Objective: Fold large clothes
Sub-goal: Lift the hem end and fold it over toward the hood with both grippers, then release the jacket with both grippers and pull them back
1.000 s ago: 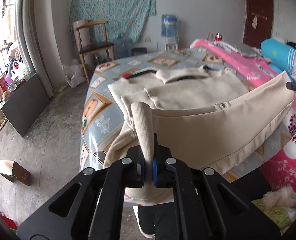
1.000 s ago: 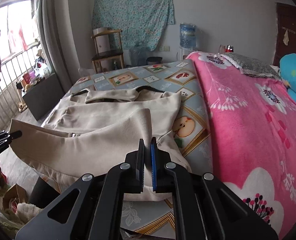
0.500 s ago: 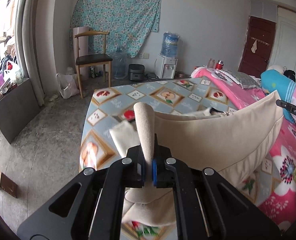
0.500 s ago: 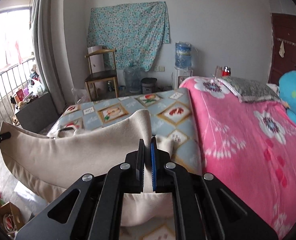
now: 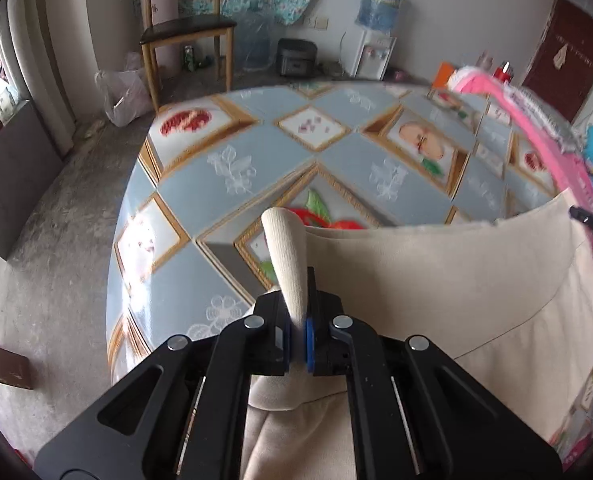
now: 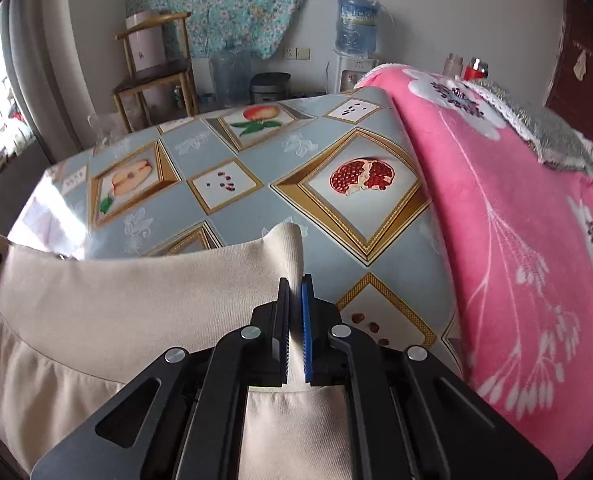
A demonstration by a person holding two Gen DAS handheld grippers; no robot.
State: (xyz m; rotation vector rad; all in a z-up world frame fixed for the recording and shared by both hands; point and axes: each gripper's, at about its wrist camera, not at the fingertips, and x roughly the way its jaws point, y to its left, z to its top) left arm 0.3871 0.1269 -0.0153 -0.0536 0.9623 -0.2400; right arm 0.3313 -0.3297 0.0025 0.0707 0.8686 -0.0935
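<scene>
A large beige garment (image 5: 436, 280) hangs stretched between my two grippers over the bed. My left gripper (image 5: 296, 332) is shut on its left hem corner, which sticks up between the jaws. My right gripper (image 6: 295, 332) is shut on the right hem corner of the garment (image 6: 128, 312). The hem runs as a taut band across both views. The right gripper's tip (image 5: 592, 224) shows at the right edge of the left wrist view. The rest of the garment is hidden under the raised part.
The bed carries a blue fruit-pattern sheet (image 5: 256, 160), also seen in the right wrist view (image 6: 232, 184), and a pink flowered blanket (image 6: 516, 208) on the right. A wooden chair (image 5: 184, 32), a water dispenser (image 6: 356, 40) and bags stand beyond the bed's far end.
Both grippers have carried the hem up and forward over the bed, towards its far end. The collar and upper body of the garment, visible a second ago, are now covered.
</scene>
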